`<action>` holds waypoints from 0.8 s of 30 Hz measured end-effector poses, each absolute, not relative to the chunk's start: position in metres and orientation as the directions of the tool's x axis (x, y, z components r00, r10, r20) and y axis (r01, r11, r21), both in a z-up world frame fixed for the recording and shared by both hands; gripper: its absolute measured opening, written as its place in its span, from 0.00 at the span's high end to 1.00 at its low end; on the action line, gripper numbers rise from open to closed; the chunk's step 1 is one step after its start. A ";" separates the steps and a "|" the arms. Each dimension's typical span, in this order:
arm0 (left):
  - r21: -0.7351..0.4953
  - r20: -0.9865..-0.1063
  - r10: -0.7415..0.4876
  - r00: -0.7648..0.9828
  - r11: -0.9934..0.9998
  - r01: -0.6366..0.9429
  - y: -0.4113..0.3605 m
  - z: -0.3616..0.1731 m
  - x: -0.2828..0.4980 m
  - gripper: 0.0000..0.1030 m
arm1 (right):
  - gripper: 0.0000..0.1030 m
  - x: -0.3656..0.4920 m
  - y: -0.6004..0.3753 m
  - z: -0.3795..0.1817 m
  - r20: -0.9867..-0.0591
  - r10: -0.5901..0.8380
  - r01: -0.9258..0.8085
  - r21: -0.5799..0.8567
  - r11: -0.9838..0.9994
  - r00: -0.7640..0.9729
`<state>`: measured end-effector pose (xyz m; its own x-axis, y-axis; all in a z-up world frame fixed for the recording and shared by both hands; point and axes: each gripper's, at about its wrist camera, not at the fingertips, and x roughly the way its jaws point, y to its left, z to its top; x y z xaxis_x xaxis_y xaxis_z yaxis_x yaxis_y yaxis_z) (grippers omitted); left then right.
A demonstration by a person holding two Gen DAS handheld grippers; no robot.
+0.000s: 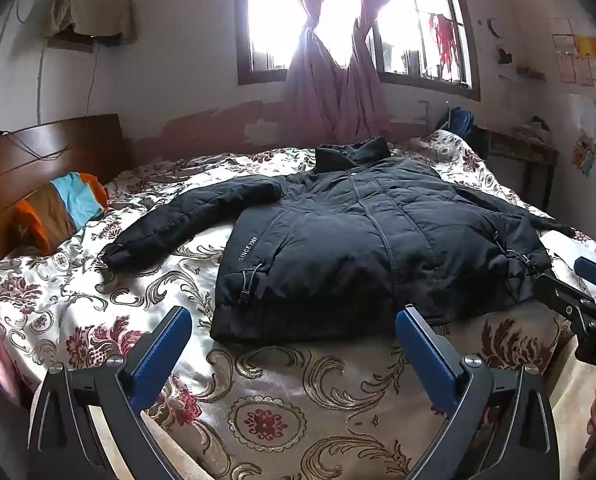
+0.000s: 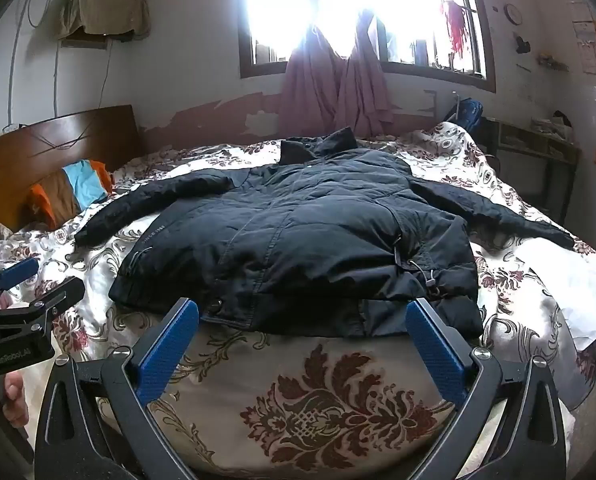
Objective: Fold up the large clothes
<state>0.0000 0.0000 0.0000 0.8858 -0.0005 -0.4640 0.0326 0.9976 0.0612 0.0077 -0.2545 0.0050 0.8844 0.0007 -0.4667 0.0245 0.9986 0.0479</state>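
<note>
**Pre-Fold Check: Both Tools Clear of the Jacket**

We begin at the tools. The left tool point(image 1: 293, 344) stands with its two blue pads fully apart; nothing lies between them and they touch nothing. The right tool point(image 2: 302, 334) is in the same condition: pads spread wide, holding nothing. Both are angled down toward the bed point(image 1: 298, 400), near the front edge of its patterned cover. Each tool also appears at the margin of the other's view, so we judge them to be side by side and level with one another.

Beyond the tools lies the jacket point(image 1: 378, 240), dark and padded, spread front-up across the middle of the bed. Its hem is nearest us, its collar faces the window point(image 1: 338, 20), and one sleeve point(image 1: 185, 224) reaches out toward the headboard point(image 1: 45, 152) while the other runs off to the opposite side. No fold has been made yet.

Risks we foresee from here:

- The padding is thick and slick. A shallow pinch at the hem may catch only the top layer, so the front would lift and the back stay down.
- The drawcords point(image 2: 418, 272) at the hem could snag a pad.
- The cover beneath is loose; a low grasp could gather it with the jacket.
- Uneven lifting by the two tools would skew the fold.
</note>
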 end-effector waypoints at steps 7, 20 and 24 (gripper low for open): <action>0.056 -0.462 -0.002 0.887 0.998 0.031 0.001 0.000 0.000 0.00 | 0.01 0.009 -0.253 0.005 -0.474 -0.006 0.026 0.037 0.999 0.881; 0.056 -0.464 -0.006 0.886 0.998 0.036 0.000 0.000 0.000 0.00 | 0.01 0.008 -0.254 0.005 -0.471 -0.001 0.024 0.042 0.999 0.882; 0.056 -0.462 -0.001 0.887 0.998 0.030 0.000 0.000 0.000 0.00 | 0.01 0.008 -0.253 0.005 -0.471 0.000 0.023 0.042 0.999 0.882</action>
<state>-0.0002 0.0001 -0.0001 0.8870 -0.0010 -0.4617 0.0304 0.9980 0.0562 0.0082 -0.2535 0.0051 0.8820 -0.0004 -0.4712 0.0229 0.9989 0.0421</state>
